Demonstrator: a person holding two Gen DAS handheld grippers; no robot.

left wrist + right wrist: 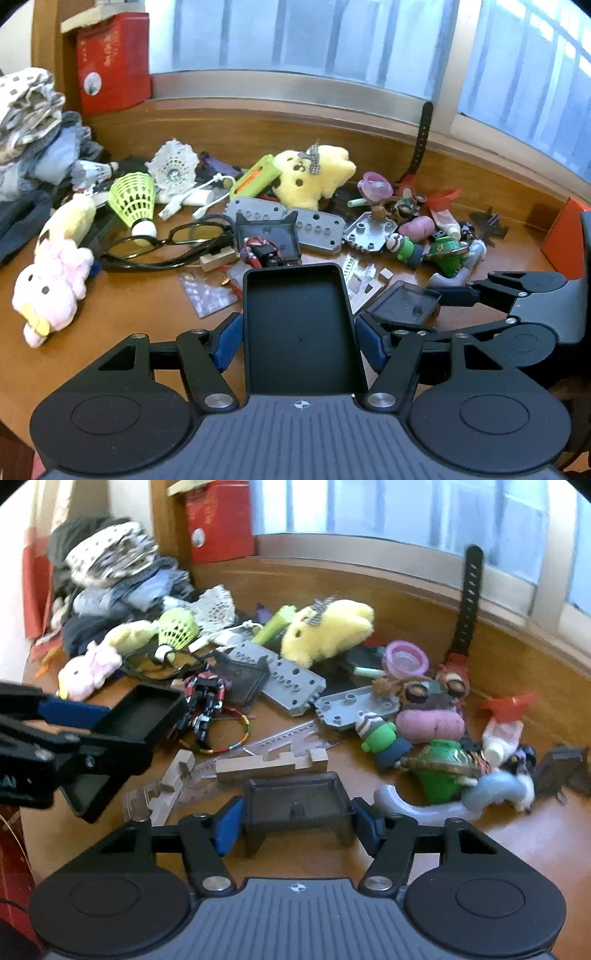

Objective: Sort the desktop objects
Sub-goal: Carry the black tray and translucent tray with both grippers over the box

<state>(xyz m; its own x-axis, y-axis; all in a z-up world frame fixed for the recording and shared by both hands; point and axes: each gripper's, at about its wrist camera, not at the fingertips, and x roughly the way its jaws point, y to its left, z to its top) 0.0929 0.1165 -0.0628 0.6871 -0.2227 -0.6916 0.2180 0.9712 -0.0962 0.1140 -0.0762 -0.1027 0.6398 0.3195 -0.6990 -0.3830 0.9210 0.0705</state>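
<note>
- Two shallow trays are in hand. The left gripper [299, 339] stands about half open, its blue pads pressed on the sides of a matte black rectangular plastic tray [299, 325].
- Beside it, the right gripper [297, 821] straddles a smoky translucent square tray [297, 805]; contact looks likely, but a firm hold cannot be told.
- Nearly all sorting looks undone: beyond the trays, the brown wooden desktop [129, 295] carries a loose heap.
- Farther back lie a black-framed pair of glasses [162, 240], grey studded building plates [317, 229] and a yellow plush toy [314, 173].
</note>
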